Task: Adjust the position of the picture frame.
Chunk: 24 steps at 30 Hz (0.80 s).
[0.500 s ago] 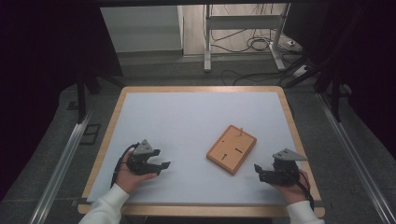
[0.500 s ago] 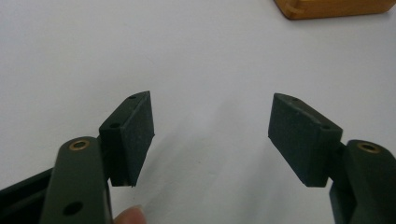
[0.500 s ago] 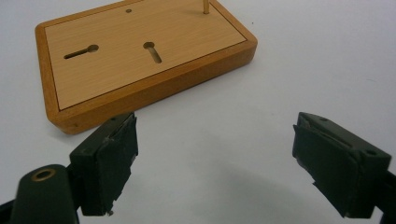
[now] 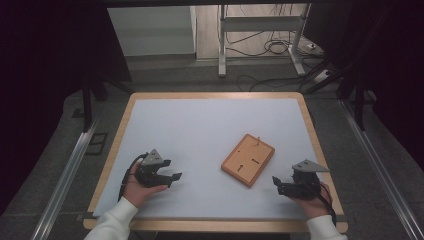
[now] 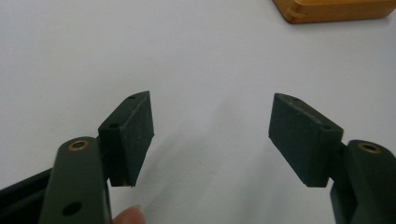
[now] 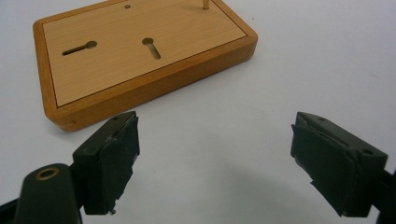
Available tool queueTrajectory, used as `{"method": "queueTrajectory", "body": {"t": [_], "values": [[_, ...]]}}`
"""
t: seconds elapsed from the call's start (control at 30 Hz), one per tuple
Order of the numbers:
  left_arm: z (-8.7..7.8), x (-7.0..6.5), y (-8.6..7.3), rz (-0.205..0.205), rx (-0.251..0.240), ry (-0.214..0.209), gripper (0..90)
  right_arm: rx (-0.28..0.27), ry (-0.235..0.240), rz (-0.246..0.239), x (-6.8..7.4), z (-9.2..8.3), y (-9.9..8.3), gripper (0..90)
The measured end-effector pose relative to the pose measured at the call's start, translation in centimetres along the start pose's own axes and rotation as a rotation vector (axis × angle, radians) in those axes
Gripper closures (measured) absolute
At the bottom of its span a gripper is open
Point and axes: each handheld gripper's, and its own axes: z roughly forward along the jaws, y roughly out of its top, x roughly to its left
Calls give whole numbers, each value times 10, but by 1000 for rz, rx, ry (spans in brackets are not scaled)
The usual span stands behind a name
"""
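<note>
High view: a wooden board is seen lying flat on the white table, right of centre, between the left gripper and the right gripper, untouched by either. Left gripper view: its jaws are held wide apart over bare surface. Right gripper view: its jaws are likewise spread and empty, just short of the board's near edge, so the work is judged barely begun.
</note>
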Motion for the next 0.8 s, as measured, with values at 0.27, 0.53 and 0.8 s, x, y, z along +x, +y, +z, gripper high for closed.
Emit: {"method": "queueTrajectory", "body": {"t": [0.27, 0.53, 0.8], "values": [[1, 1, 0, 7, 0, -8, 302, 8, 6, -15, 1, 2, 3, 170], [1, 1, 0, 4, -4, -15, 300, 1, -1, -18, 6, 1, 16, 185], [1, 2, 0, 9, 0, -10, 301, -14, 16, -29, 10, 4, 29, 203]]}}
